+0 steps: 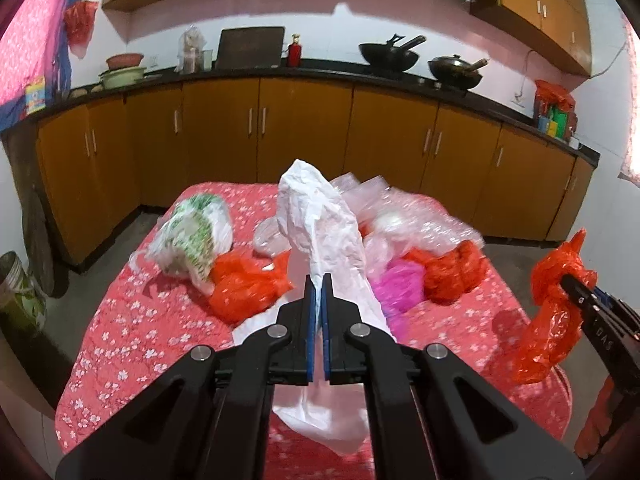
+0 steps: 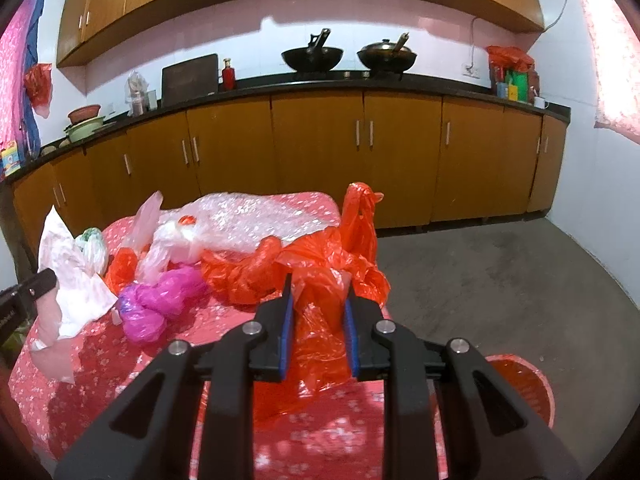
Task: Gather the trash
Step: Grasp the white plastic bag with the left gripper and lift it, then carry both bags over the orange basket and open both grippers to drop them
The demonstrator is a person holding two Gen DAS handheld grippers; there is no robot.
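My left gripper [image 1: 319, 280] is shut on a white plastic bag [image 1: 320, 220] and holds it up over the table with the red flowered cloth [image 1: 128, 320]; the bag also shows at the left of the right wrist view [image 2: 76, 276]. My right gripper [image 2: 318, 288] is closed on a red plastic bag [image 2: 320, 332], which hangs from it at the right of the left wrist view [image 1: 552, 304]. Its blue pads stand a bag's width apart. More bags lie on the table: a green-printed one [image 1: 192, 232], a red one [image 1: 244, 284], a pink one [image 2: 156, 300] and clear bubble wrap [image 2: 248, 216].
A red bin [image 2: 524, 384] stands on the grey floor to the right of the table. Brown kitchen cabinets [image 2: 320, 152] with a black counter run behind, with two woks [image 2: 312, 56] on top. A pot with a plant [image 1: 20, 292] stands at the far left.
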